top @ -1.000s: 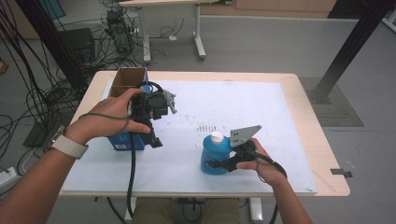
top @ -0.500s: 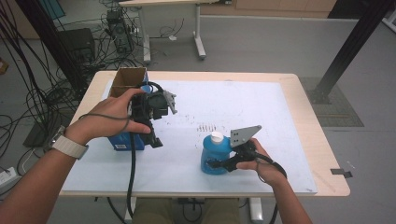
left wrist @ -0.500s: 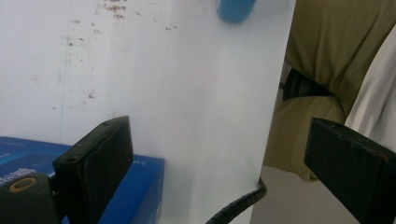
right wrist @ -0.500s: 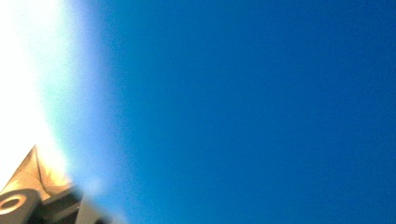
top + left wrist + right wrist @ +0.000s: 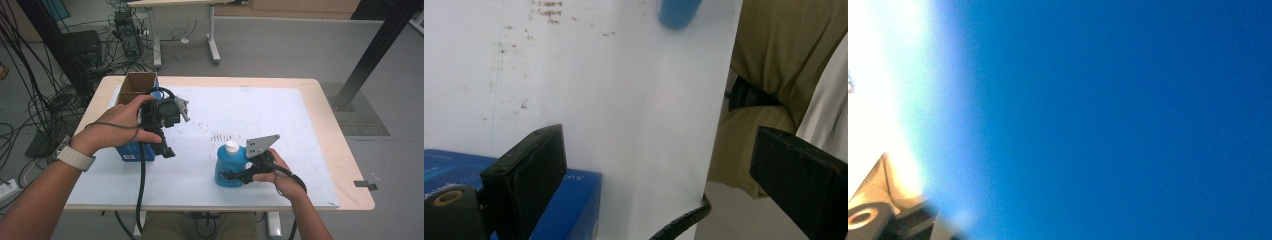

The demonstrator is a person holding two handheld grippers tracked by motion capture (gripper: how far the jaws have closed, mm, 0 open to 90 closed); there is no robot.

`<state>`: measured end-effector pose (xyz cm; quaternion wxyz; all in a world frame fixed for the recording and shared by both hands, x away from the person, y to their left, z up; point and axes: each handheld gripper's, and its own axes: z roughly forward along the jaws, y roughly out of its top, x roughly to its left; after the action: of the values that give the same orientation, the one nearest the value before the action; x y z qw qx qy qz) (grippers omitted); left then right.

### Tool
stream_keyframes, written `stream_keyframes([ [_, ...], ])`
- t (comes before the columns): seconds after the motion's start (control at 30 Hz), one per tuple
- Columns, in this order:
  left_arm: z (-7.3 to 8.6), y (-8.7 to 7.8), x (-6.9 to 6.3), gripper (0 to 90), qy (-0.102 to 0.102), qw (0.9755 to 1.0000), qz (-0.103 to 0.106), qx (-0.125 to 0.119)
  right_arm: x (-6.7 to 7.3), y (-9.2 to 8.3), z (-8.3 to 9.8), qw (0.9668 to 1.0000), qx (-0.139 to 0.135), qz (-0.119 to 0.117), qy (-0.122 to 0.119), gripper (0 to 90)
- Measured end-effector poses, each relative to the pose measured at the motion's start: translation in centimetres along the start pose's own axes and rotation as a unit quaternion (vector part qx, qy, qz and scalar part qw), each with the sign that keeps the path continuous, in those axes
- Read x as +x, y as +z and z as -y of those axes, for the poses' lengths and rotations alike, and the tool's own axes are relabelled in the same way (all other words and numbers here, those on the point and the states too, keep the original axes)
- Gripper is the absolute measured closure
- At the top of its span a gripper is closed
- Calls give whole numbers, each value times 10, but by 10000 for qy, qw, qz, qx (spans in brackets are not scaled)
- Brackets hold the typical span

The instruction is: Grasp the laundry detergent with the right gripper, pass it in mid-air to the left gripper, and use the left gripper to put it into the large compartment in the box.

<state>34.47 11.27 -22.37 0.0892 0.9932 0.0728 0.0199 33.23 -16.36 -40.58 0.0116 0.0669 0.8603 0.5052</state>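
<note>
Squat blue bottle (image 5: pixel 230 169) with white cap, upright on the near white mat

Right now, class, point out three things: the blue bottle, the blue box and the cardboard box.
blue bottle (image 5: pixel 228 170): high view, on its blue body below the white cap.
blue box (image 5: pixel 131 150): high view, on its near side face.
cardboard box (image 5: pixel 131 95): high view, on its near wall.
</note>
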Motion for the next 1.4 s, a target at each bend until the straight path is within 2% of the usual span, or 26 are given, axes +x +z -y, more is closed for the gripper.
stream_keyframes([
  [0.1, -1, -1, 0, 81, 8, 10000, -11, 41, 0, 0, -2, 10000, 41, -20, 10, 436],
  [0.3, -3, -9, 0, 79, 2, 10000, -42, 32, 1, -1, -12, 10000, -45, -35, 24, 436],
  [0.4, -4, -16, -1, 78, 13, 10000, -68, 44, 3, -4, -26, 10000, -46, -62, 2, 435],
  [0.43, -4, -16, -1, 78, 13, 10000, -68, 44, 3, -4, -26, 10000, -46, -62, 2, 435],
  [0.47, -5, -18, -1, 77, 36, 9999, -78, 78, 3, -4, -34, 10000, -38, -81, -30, 435],
  [0.5, -5, -19, -1, 77, 16, 9999, -89, 54, 3, -4, -34, 10000, -38, -81, -30, 435],
  [0.6, -6, -26, -2, 77, 20, 9999, -105, 19, 4, -4, -49, 9999, -4, -123, 31, 435],
  [0.8, -10, -37, -4, 76, 66, 9999, -138, 12, 5, -3, -68, 9998, 66, -167, 66, 436],
  [0.9, -12, -42, -5, 76, 105, 9998, -143, 1, 5, -3, -73, 9999, 93, -127, 65, 436],
  [0.97, -15, -47, -5, 76, 184, 9997, -136, 11, 5, -2, -81, 9996, 127, -200, 144, 436],
  [1.03, -17, -48, -6, 76, 175, 9998, -123, -14, 5, -2, -83, 9994, 164, -248, 183, 436],
  [1.4, -31, -63, -7, 72, 462, 9989, -19, 33, 3, 0, -111, 9991, 294, -299, 9, 436],
])
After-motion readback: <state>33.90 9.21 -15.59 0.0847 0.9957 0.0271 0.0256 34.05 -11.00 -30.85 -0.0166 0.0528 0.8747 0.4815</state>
